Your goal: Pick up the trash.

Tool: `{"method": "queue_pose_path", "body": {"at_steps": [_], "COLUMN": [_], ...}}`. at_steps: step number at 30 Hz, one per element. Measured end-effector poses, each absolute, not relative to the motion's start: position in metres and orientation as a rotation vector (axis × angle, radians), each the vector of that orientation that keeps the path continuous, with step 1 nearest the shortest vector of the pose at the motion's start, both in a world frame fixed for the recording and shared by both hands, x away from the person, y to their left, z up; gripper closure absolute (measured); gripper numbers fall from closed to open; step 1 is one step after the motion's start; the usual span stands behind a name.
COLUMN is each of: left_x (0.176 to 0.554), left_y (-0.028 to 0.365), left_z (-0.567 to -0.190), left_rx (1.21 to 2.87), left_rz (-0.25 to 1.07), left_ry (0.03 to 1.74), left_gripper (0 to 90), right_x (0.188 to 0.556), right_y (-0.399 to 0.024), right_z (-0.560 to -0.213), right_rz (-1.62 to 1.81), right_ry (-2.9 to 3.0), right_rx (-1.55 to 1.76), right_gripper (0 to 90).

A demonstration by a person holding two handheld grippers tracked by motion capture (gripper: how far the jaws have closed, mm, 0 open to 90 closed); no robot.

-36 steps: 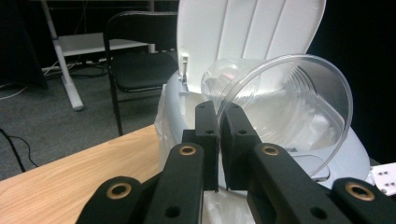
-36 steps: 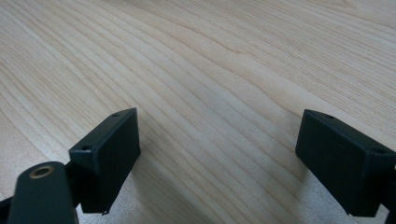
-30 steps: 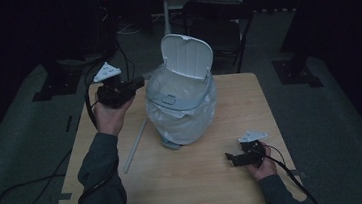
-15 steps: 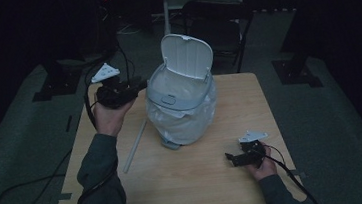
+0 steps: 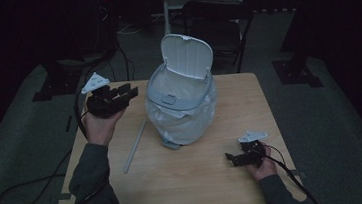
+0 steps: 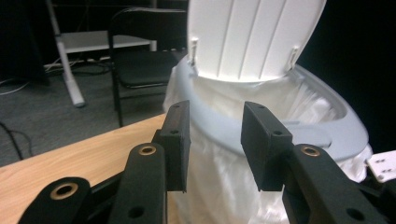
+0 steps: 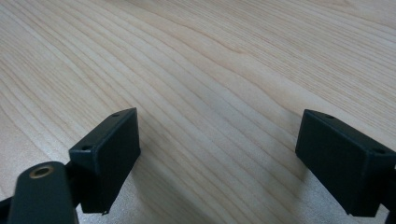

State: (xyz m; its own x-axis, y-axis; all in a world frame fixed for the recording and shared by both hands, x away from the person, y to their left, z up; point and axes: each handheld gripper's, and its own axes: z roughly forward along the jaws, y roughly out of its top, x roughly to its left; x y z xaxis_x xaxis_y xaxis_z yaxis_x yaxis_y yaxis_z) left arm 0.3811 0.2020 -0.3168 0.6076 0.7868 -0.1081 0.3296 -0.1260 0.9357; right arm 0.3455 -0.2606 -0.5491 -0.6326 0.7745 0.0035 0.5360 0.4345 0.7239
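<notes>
A small grey bin (image 5: pixel 183 117) stands mid-table, wrapped in a white bag, with its white lid (image 5: pixel 187 56) tipped up and open. My left gripper (image 5: pixel 127 92) is held in the air just left of the bin and points at it. Its jaws have just been opening and nothing is between them. In the left gripper view the left gripper (image 6: pixel 215 135) faces the bin's rim (image 6: pixel 322 135), the bag (image 6: pixel 219 186) and the lid (image 6: pixel 252 37). My right gripper (image 5: pixel 230 158) rests low at the table's front right, open (image 7: pixel 217 154) over bare wood.
A pale thin rod (image 5: pixel 135 145) lies on the wooden table (image 5: pixel 176 183) left of the bin. A dark chair (image 5: pixel 216 23) stands behind the table's far edge, also seen as the chair (image 6: pixel 140 60). Cables trail on the floor at the left.
The left gripper's jaws have opened wide, and the hand has drawn a little left and down, away from the bin's rim. The right gripper has not moved.
</notes>
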Motion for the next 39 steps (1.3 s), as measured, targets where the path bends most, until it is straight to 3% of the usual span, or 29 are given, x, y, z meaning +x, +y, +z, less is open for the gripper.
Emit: {"method": "queue_pose_path", "body": {"at_steps": [39], "left_x": [0.356], "left_y": [0.246], "left_z": [-0.397], "left_rx": [1.729], "left_rz": [0.492], "left_ry": [1.132], "left_gripper": [63.0], "right_x": [0.345], "right_y": [-0.261], "right_z": [-0.549], "right_rz": [1.013], "right_ry": [2.364], "right_rx": [1.120], "right_gripper": [12.8]}}
